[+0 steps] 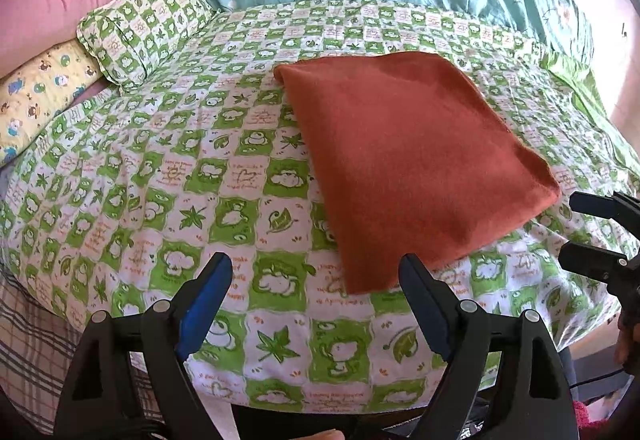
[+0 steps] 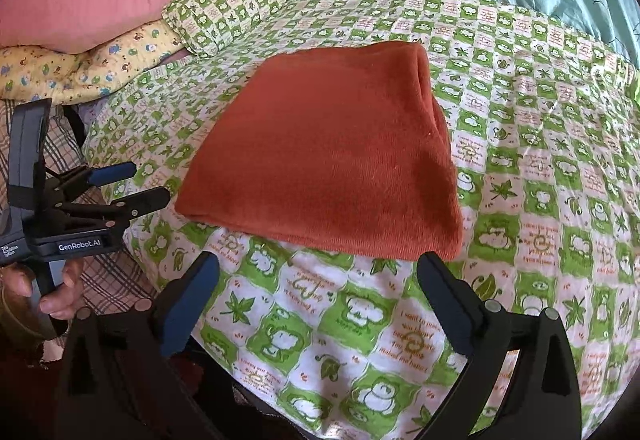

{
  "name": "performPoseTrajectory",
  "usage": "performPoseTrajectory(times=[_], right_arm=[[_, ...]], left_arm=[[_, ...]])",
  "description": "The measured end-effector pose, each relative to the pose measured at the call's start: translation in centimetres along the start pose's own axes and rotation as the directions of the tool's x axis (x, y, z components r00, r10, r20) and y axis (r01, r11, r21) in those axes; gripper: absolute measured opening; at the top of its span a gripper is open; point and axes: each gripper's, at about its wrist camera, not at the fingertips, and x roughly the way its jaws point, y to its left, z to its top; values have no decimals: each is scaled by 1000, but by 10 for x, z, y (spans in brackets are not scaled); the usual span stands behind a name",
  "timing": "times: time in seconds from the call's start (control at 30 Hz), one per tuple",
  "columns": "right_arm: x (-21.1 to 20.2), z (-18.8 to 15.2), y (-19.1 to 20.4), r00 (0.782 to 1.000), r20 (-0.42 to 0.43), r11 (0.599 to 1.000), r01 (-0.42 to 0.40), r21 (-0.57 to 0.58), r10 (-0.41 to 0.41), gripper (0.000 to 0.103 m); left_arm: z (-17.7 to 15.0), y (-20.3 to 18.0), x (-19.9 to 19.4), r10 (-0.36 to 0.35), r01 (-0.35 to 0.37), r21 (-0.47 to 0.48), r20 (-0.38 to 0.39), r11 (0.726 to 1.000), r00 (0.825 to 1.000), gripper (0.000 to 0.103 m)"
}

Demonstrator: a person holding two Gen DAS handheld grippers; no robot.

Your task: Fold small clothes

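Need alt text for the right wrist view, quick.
A folded rust-orange cloth lies on the green checked bedspread, just beyond the right hand-held gripper, whose jaws are open and empty. The left hand-held gripper is at left.

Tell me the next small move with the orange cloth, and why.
Probably draw both grippers back and leave it. The orange cloth already lies folded into a compact stack on the green checked bedsheet. The left gripper and right gripper are open and empty, short of its near edge. Nothing visibly needs straightening.
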Motion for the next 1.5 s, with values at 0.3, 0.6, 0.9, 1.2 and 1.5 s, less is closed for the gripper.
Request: performPoseTrajectory(times=[0.3, 0.6, 0.9, 1.2, 1.5], right_arm=[[3, 16, -3, 1000, 7, 1000, -17, 3, 17, 99], [9, 33, -8, 999, 11, 999, -32, 11, 31, 100], [13, 45, -14, 999, 14, 999, -37, 19, 37, 100], [17, 56, -17, 999, 13, 999, -47, 15, 47, 100], [23, 67, -17, 998, 15, 998, -56, 12, 56, 100]], left_arm=[[12, -2, 5, 62, -61, 10, -15, 998, 998, 87], [24, -5, 10, 73, -72, 26, -26, 997, 997, 88], [38, -7, 17, 63, -62, 26, -36, 998, 997, 88], [48, -8, 20, 72, -71, 30, -21, 997, 997, 89], [53, -9, 26, 72, -71, 42, -21, 997, 997, 89]])
